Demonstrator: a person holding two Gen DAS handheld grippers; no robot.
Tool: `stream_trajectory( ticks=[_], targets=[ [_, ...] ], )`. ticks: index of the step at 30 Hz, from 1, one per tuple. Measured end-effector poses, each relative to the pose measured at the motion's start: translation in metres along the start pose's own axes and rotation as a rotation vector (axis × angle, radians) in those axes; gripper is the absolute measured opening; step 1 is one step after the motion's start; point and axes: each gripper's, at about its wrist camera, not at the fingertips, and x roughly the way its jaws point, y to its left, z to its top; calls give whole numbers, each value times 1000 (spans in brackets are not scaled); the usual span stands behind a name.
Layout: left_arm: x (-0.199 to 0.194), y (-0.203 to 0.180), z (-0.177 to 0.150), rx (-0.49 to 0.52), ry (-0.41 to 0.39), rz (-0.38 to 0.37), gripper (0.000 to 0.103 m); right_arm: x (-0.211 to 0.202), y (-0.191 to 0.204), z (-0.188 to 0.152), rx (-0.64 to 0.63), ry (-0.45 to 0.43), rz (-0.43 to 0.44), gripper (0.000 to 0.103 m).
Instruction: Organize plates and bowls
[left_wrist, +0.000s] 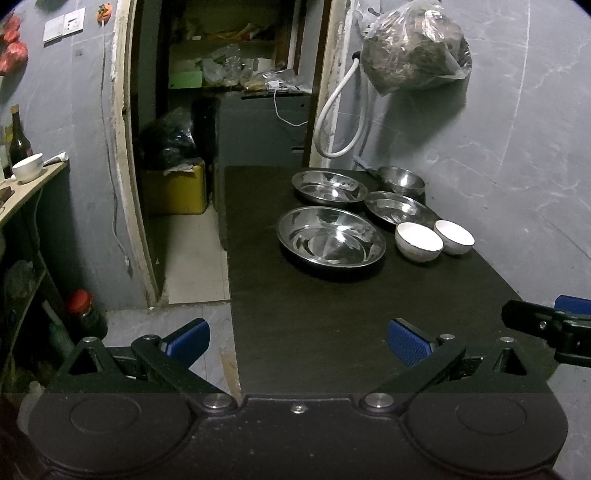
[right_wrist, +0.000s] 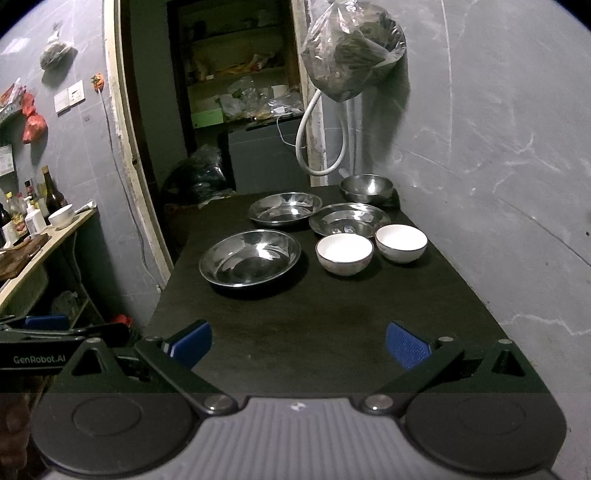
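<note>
a dim grey-tiled room, with a dark table (right_wrist: 332, 314) pushed up against the wall and an open doorway to a cluttered storeroom behind it. a bag of something dried (right_wrist: 351, 55) hangs on the wall above the far end, with a white hose (right_wrist: 314, 140) looped below it.

from where i stand, the left gripper (left_wrist: 297, 338) hangs over the near left corner of the table, its blue pads spread wide with nothing between them. the right gripper (right_wrist: 299, 343) sits beside it over the near edge, jaws likewise wide apart and empty. neither touches any dish.

beyond them lies a stretch of bare tabletop, then the dishes, all on the far half. nearest is a large steel plate (right_wrist: 251, 256), and just to its right two white bowls (right_wrist: 344, 253) side by side, close but seemingly apart. behind those is a second steel plate (right_wrist: 349, 219), a third steel plate (right_wrist: 284, 207) to its left, and a steel bowl (right_wrist: 365, 188) at the far corner by the wall.

i'd judge the job has not begun: everything is spread loose, nothing stacked. the likely first move is a reach forward to the nearest piece, either the large plate or the closer white bowl. the plates are shallow and slick, so a pad would need to slip under the rim and pinch the lip; the bowls look easier, gripped across the wall and nested one in the other.
</note>
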Motion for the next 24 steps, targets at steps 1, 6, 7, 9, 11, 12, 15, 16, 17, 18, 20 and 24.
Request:
stream_trajectory(
  ticks=[1,6,7,9,11,12,15,16,17,18,20,24],
  targets=[
    [0,1,0,-3,0,0,102,0,2,0,-3,1,-1,103],
    [2,5,0,-14,6,-1,102,1,7,1,-13,3,-4,103],
    [2,6,0,-16,7,-2,102,1,8,1,-14,3,-5,103],
    [3,7,1,-21,9,-3,102,2,8,1,-15,3,-6,103],
    [4,7,1,-24,11,-4,102,2,8,2,-14,5,-6,103],
    [4,8,1,-25,12,-5,102,2,8,2,-15,5,-8,103],
    [4,8,1,-26,15,-8,102,2,9,2,-17,7,-11,103],
    [5,8,2,-26,15,-8,102,1,8,2,-17,7,-13,103],
    [5,8,2,-25,16,-9,102,1,8,2,-16,8,-14,103],
    [5,7,2,-25,16,-9,102,1,8,2,-16,8,-15,103],
    [7,6,2,-22,17,-10,102,0,6,2,-13,9,-18,103],
    [8,4,2,-17,18,-10,102,-1,5,2,-9,9,-20,103]
  ],
)
